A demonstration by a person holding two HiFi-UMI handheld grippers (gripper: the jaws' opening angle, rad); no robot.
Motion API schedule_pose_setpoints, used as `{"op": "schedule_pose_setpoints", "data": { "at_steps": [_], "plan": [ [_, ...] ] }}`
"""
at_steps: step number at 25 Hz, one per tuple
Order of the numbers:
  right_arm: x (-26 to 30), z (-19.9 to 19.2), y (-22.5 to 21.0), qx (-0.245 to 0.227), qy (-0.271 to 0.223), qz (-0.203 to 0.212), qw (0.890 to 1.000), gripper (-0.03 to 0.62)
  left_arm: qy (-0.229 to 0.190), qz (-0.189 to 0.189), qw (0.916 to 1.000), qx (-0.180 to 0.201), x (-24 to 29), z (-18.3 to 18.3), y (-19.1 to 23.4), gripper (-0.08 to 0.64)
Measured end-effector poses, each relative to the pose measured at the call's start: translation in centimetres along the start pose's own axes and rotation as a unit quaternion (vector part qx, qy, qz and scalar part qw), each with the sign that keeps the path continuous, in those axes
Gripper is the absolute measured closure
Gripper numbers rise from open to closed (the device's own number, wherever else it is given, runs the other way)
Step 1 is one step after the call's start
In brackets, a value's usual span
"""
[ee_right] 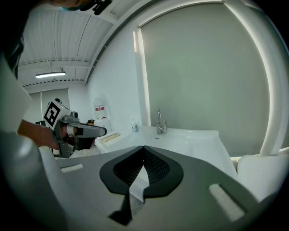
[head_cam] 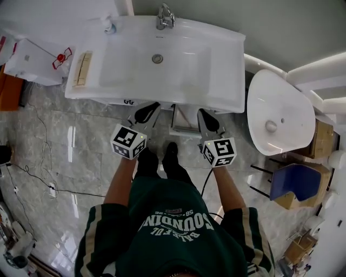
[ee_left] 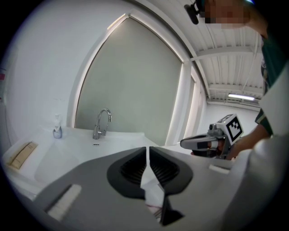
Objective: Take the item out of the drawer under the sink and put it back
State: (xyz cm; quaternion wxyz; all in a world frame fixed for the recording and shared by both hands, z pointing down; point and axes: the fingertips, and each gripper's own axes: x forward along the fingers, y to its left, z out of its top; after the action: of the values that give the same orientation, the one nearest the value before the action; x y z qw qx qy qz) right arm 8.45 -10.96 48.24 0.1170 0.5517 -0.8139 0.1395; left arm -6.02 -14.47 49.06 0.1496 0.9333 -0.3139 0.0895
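Note:
I stand in front of a white sink (head_cam: pixel 216 70) with a chrome tap (head_cam: pixel 165 16). The drawer under it is hidden by the basin in every view, and no item shows. My left gripper (head_cam: pixel 153 106) points at the basin's front edge, its jaws shut with nothing between them. My right gripper (head_cam: pixel 201 112) is level with it a little to the right, also shut and empty. In the left gripper view the jaws (ee_left: pixel 147 149) meet at their tips above the basin (ee_left: pixel 67 153). The right gripper view shows its jaws (ee_right: pixel 143 148) shut too.
A white toilet (head_cam: pixel 278 111) stands right of the sink, with a blue seat (head_cam: pixel 294 181) and cardboard boxes behind it. A soap bottle (head_cam: pixel 110 24) and a tan bar (head_cam: pixel 82 69) rest on the sink's left side. A white box (head_cam: pixel 32 62) and floor cables (head_cam: pixel 48 186) lie left.

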Motion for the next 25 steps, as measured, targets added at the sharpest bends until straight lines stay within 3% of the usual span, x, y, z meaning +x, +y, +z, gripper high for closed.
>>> {"op": "schedule_pose_setpoints", "data": {
  "at_steps": [13,25],
  "plan": [
    [0.7,-12.7,-0.9,0.012,0.116,0.042,0.992,0.575,0.05,0.017,0.9978,-0.039,1.4,-7.5,-1.3,0.489],
    [5.8,-24.5,-1.6,-0.022,0.253,0.077,0.964,0.471,0.066,0.054,0.9937,-0.072,0.7,-11.6,0.4,0.488]
  ]
}}
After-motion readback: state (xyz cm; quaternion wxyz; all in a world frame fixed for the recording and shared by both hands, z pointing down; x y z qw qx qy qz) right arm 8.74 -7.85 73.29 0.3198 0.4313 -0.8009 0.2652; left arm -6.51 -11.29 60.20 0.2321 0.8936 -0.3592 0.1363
